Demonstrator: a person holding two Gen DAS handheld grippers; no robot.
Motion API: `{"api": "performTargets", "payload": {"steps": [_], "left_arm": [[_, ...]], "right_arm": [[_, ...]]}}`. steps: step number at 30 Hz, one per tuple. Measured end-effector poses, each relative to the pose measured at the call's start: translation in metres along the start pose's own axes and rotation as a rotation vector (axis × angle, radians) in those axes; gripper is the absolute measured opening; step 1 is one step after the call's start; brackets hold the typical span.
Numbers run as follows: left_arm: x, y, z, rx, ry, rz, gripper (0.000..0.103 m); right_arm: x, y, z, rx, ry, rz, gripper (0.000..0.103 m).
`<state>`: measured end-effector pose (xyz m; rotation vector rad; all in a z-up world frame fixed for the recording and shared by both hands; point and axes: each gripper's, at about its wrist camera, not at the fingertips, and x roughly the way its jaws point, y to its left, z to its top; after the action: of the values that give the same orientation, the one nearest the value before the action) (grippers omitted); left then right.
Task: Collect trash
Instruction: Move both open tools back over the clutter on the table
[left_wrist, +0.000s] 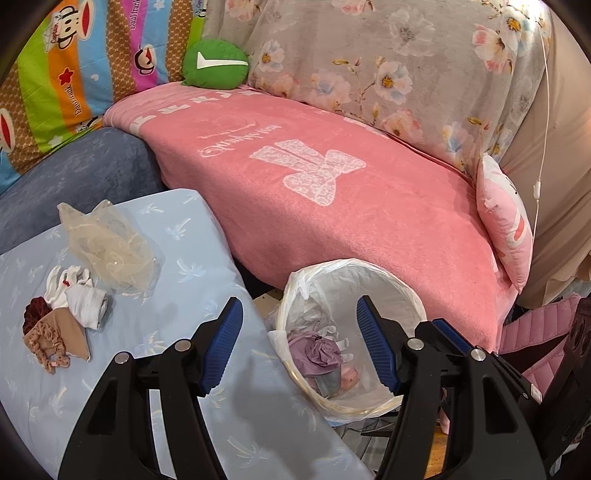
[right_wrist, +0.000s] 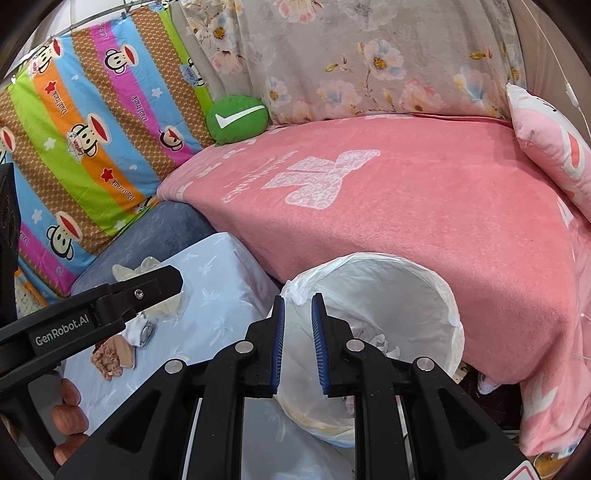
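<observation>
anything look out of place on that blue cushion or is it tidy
Not tidy. A crumpled clear plastic bag, a wadded white cloth and a beige ruffled cloth lie loose on the light blue cushion, beside the lined trash bin rather than in it.

Fuzzy pink blanket (left_wrist: 332, 221), thin glossy plastic bin liner (left_wrist: 373, 273), ribbed blue fingers (left_wrist: 376, 343).

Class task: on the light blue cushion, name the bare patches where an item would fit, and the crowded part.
The light blue cushion is bare along its right edge beside the lined trash bin and in the near part. Its far left is crowded: crumpled plastic bag, white cloth, tan cloth.
</observation>
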<state>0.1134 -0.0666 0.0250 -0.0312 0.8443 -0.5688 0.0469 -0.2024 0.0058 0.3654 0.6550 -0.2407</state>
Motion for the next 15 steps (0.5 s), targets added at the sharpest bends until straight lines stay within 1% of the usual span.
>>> {"api": "performTargets", "payload": {"steps": [2,5,8,15], "left_arm": [[0.000,0.006,-0.001,-0.010,0.001,0.012,0.064],[-0.002,0.016,-0.004,-0.032,-0.005,0.035,0.072],[-0.004,0.028,-0.006,-0.059,-0.008,0.053,0.077],[-0.009,0.055,-0.014,-0.109,-0.004,0.086,0.077]], "right_arm": [[0.002,0.004,-0.001,-0.005,0.004,0.006,0.023],[0.005,0.012,-0.004,-0.016,0.013,0.014,0.024],[0.009,0.019,-0.005,-0.028,0.022,0.022,0.024],[0.016,0.042,-0.012,-0.061,0.043,0.048,0.025]]}}
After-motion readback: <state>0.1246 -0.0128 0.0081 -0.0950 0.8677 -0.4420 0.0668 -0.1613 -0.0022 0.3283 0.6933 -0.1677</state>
